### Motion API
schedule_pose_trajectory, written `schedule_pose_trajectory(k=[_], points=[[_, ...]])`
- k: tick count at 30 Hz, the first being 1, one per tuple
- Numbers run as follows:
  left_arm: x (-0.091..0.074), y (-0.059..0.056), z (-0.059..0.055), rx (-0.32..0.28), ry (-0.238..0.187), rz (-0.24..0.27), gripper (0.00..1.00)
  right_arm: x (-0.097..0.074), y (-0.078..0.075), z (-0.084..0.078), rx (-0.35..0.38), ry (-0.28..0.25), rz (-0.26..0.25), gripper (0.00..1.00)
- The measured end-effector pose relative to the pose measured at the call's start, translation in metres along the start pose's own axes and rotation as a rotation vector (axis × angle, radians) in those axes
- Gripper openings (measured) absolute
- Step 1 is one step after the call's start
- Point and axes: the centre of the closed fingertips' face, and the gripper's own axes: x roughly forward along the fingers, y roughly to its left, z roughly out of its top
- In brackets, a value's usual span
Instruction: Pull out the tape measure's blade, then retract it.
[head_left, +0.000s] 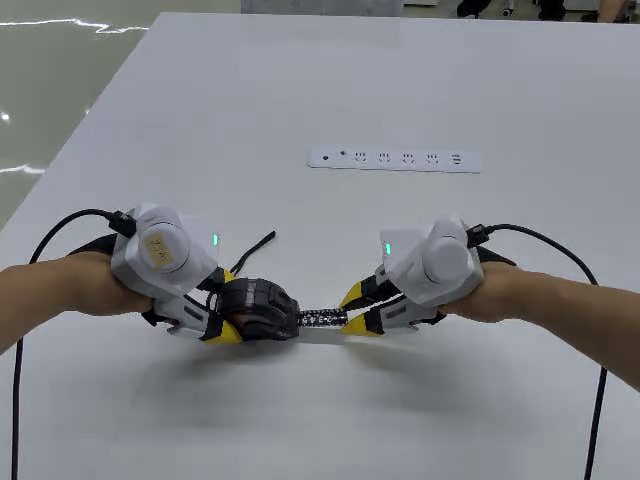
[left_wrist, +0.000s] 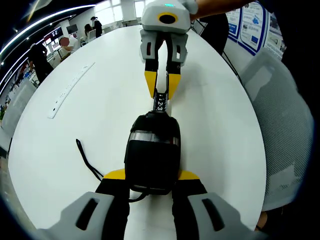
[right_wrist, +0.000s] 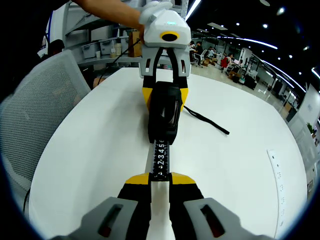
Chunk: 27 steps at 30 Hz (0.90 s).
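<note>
Head view: right tongs (head_left: 354, 310) pinch blade (head_left: 322, 317).

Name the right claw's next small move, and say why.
Probably draw the right claw straight away from the black tape measure, which the left claw grips: the right claw pinches the black white-numbered blade, and only a short length is out.

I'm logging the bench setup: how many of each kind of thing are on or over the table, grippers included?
tape measure: 1
power strip: 1
grippers: 2 (left gripper, right gripper)
Total: 4
</note>
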Motion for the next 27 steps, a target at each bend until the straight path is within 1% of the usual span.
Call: schedule_pose_trajectory(k=[27], points=[[0.0000, 0.0006, 0.0005, -0.003, 0.002, -0.001, 0.27, -0.0076, 0.0020, -0.0020, 0.000, 0.005, -0.004, 0.11]])
